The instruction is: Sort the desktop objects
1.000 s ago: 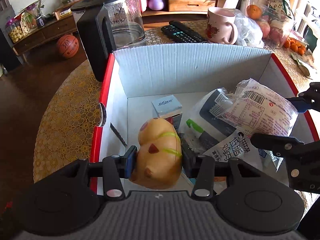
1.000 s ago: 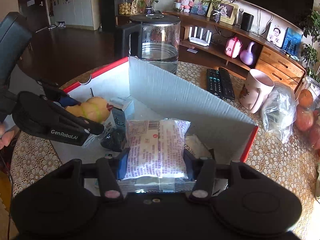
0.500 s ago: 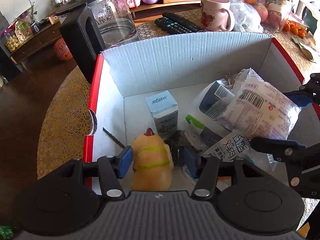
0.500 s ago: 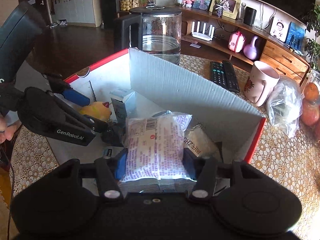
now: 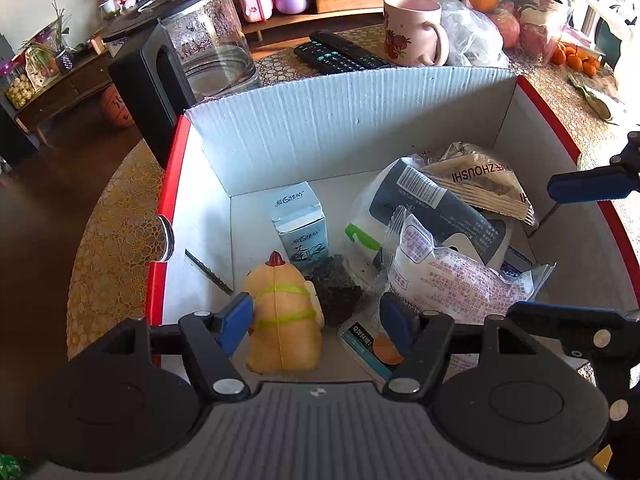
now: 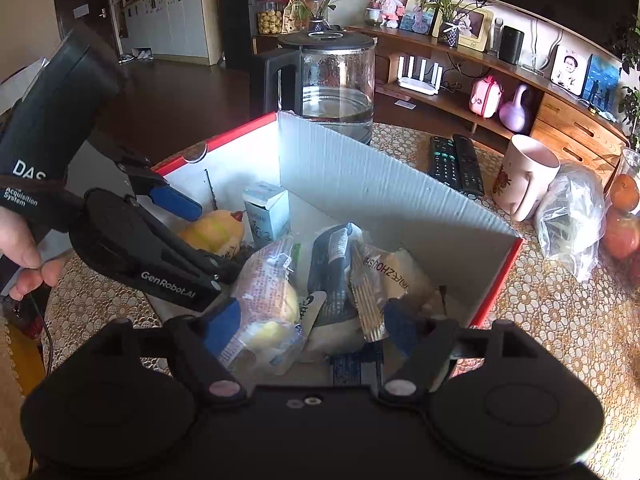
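While both grippers' jaws are opening, the left gripper (image 5: pixel 316 318) frees the yellow toy (image 5: pixel 282 320) and the right gripper (image 6: pixel 308 330) frees the snack packet (image 6: pixel 266 300) in the cardboard box (image 5: pixel 344 128); remotes (image 5: pixel 340 56) and mug (image 5: pixel 412 30) remain outside.

Both cameras sit just behind their own fingers and look steeply down into the same cardboard box (image 5: pixel 348 120) on the desk (image 6: pixel 560 320), from close above its near edge. The left wrist view looks in from the box's left end, toward a pink mug (image 5: pixel 412 30) and remote controls (image 5: pixel 340 54) beyond the far wall. The right wrist view looks in from further right, angled across the box toward a glass kettle (image 6: pixel 332 80). They share the box interior, its packets, the yellow toy (image 5: pixel 280 320), the kettle, mug and remotes. Each view catches the other tool at its edge.
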### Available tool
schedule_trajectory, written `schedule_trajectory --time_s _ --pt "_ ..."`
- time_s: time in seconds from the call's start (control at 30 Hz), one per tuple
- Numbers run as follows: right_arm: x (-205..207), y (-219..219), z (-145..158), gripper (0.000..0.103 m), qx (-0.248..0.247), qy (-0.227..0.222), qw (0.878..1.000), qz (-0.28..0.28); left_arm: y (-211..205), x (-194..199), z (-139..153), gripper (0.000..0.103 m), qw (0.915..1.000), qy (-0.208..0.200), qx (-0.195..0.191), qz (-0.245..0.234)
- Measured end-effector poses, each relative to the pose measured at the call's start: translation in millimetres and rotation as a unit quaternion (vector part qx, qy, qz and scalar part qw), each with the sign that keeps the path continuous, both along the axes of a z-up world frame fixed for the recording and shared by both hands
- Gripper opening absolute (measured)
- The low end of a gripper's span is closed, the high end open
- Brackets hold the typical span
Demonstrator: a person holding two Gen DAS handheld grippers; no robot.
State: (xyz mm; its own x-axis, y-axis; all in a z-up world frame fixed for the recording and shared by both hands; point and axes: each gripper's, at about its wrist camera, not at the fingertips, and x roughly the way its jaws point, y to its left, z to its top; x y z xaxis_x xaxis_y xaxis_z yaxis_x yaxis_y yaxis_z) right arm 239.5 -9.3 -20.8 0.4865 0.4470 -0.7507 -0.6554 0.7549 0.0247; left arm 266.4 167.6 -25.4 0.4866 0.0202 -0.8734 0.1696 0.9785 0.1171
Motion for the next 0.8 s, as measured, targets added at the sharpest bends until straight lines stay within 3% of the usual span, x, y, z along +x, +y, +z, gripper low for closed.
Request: schedule_trajectory --time_s 0.47,0.8 --pt "-18.4 -25.8 23.5 0.080 0.026 -0.005 1.000 -0.004 -5.3 -28.9 31.1 0.070 0.9974 -0.034 -0.063 0.010" --pt "-41.0 -34.3 36.8 0.081 0.038 -0.012 0.999 0.001 -16.3 -61.5 50.6 0.073 0.9918 -0.083 -0.096 0.013"
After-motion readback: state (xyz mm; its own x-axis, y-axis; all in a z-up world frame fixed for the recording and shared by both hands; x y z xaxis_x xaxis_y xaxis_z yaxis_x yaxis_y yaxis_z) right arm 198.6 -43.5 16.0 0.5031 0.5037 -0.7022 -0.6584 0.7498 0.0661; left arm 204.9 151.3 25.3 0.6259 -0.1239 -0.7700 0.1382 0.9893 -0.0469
